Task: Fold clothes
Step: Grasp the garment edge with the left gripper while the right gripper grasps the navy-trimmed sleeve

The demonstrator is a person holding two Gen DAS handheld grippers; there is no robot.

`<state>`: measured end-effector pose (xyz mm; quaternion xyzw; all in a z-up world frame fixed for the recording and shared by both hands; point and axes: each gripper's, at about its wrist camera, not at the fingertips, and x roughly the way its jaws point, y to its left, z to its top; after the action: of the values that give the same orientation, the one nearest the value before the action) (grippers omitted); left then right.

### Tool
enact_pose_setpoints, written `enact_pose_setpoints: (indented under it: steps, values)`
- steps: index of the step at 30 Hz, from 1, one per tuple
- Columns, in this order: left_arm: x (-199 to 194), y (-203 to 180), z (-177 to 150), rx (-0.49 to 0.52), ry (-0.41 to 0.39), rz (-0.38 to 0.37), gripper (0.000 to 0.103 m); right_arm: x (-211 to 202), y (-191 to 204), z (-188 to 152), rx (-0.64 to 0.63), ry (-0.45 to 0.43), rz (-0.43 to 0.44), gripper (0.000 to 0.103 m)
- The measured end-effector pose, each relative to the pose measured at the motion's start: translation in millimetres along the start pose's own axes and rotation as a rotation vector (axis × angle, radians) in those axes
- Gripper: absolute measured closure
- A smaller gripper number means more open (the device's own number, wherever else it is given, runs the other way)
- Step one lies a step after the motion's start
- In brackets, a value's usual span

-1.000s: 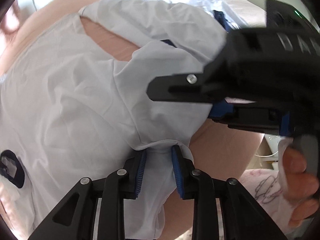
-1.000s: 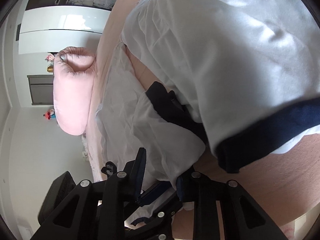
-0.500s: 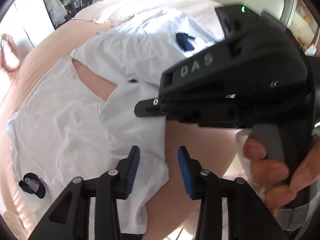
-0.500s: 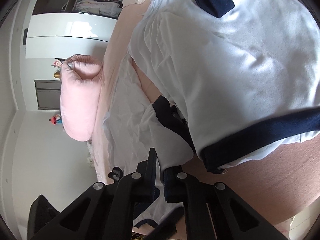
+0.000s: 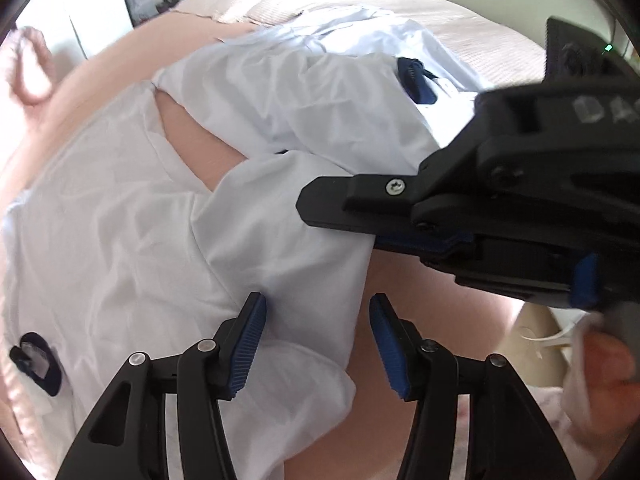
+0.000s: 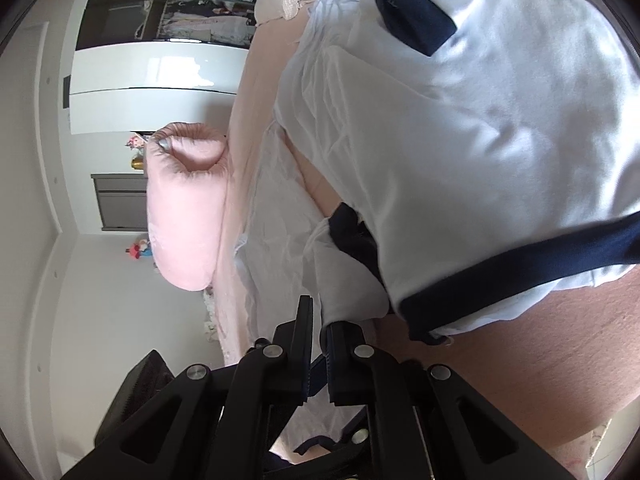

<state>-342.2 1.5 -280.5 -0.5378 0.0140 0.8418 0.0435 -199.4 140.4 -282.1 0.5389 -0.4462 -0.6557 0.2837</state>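
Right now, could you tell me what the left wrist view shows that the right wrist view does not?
Only the left wrist view shows the left gripper open over the white shirt's edge, with the right gripper crossing above.
Only the right wrist view shows the right gripper shut on white fabric, a pink pillow and a dark wardrobe.
Both show the white shirt with its navy trim on the pink bedsheet.

Bright daylight, white cloth glares; fisheye edges bend, dark vignette; near parts blurred.
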Motion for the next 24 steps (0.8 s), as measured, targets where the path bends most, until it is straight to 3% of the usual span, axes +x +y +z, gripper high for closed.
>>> enact_pose_setpoints:
  steps: [2,3,4,8,10,12,13,18,23,24]
  values:
    - [5,3,1,-0.022,0.015,-0.002,0.062,1,1,0,-0.008,0.005,-0.014,0.099]
    - [6,7,1,-0.042,0.021,-0.009,0.078,2,0,0,-0.002,0.011,-0.022,0.099]
    - [7,12,2,-0.065,0.025,-0.018,0.083,3,-1,1,0.004,0.017,-0.029,0.099]
    - [3,35,4,-0.166,0.025,-0.087,0.09,9,-4,1,0.011,0.052,-0.066,0.098]
    - [-1,45,5,-0.201,0.021,-0.122,0.09,13,-4,2,0.017,0.071,-0.091,0.087]
    - [-3,50,6,-0.211,0.019,-0.132,0.09,18,-3,2,0.019,0.093,-0.095,0.056]
    - [-5,52,7,-0.213,0.019,-0.134,0.09,21,-3,2,0.027,0.094,-0.08,0.052]
    - [-8,60,8,-0.24,0.018,-0.182,0.09,43,-3,5,0.087,0.095,-0.01,0.05]
    - [-8,61,7,-0.243,0.023,-0.199,0.09,58,9,9,0.036,0.035,-0.131,0.051]
    - [-8,61,8,-0.245,0.027,-0.204,0.09,57,13,9,0.01,0.008,-0.139,0.063]
